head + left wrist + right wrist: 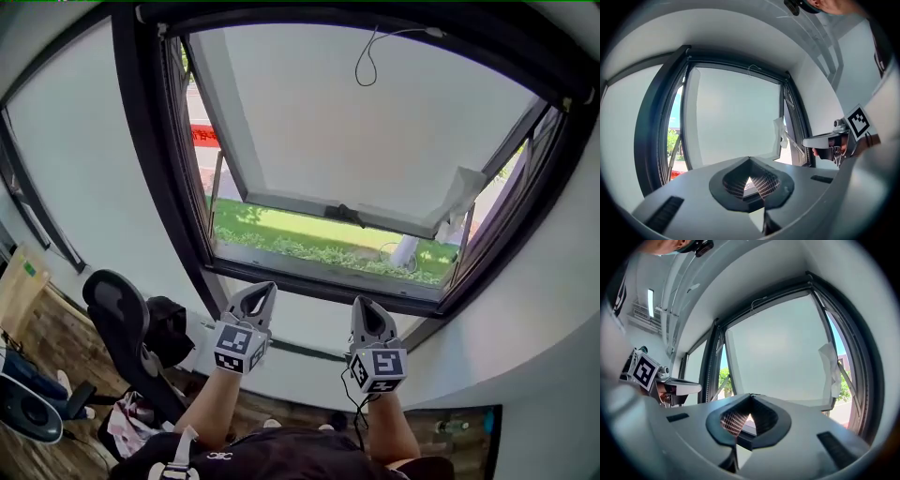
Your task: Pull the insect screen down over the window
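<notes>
Pressed together on nothing, left gripper (262, 291) and right gripper (365, 306) hover below the window frame (319, 281), well beneath the pull cord (357, 66) of the seemingly undrawn insect screen, so reaching with closed jaws could miss that thin loop.

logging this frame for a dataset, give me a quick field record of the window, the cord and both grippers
window sash: swung outward, grass visible through the gap under its lower edge
looped cord: hangs from the top of the frame, nothing touching it
insect screen: not seen drawn over the opening
left gripper: jaws together, empty, below the window frame
right gripper: jaws together, empty, beside the left one
office chair: dark, lower left of the head view
</notes>
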Demonstrator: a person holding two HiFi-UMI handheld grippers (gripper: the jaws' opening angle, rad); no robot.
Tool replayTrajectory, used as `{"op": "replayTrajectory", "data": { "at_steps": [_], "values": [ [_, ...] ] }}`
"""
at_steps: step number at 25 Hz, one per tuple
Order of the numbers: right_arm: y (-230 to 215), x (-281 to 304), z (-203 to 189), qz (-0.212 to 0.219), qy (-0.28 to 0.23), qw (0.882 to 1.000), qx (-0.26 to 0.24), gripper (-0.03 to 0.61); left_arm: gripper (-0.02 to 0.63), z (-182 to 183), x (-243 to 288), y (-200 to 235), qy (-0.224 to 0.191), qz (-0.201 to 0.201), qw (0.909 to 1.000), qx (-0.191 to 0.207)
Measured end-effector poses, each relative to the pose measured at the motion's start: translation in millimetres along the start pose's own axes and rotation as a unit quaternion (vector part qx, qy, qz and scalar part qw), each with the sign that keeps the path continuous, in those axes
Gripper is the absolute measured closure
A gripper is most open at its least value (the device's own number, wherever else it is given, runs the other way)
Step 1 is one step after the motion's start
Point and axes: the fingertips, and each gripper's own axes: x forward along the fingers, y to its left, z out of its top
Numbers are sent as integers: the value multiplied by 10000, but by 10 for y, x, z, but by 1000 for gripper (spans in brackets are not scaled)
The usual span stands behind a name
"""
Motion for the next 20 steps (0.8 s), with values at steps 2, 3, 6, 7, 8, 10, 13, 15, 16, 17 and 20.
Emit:
{"op": "replayTrajectory", "data": {
  "at_steps": [2,3,6,7,8,10,13,15,16,17,20],
  "values": [
    [-145,-1,33,-76,6,9999,-117,572,603,20,114,-22,18,25,9993,384],
    [-211,-6,54,-96,20,9998,-199,572,603,20,172,-36,55,36,9981,606],
    [-419,-58,172,-160,-14,9987,-476,572,603,67,315,-99,110,-81,9952,966],
    [-503,-74,223,-200,-45,9981,-581,572,603,121,355,-93,74,-75,9944,1051],
    [-595,-85,272,-247,-64,9973,-689,572,603,192,392,-67,25,-22,9934,1149],
    [-766,-107,377,-336,-64,9948,-959,572,603,360,440,9,-54,91,9905,1370],
    [-993,-171,649,-468,-137,9853,-1634,572,603,666,465,138,-94,174,9808,1938],
    [-1155,-219,909,-635,-258,9755,-2092,573,603,907,485,234,-92,256,9682,2487],
    [-1228,-240,1045,-734,-299,9703,-2285,573,603,1035,494,277,-78,283,9602,2779],
    [-1298,-254,1177,-840,-321,9646,-2479,573,603,1159,504,316,-50,296,9513,3068],
    [-1495,-246,1543,-1168,-298,9390,-3222,572,603,1514,537,439,81,356,9205,3890]
  ]
}}
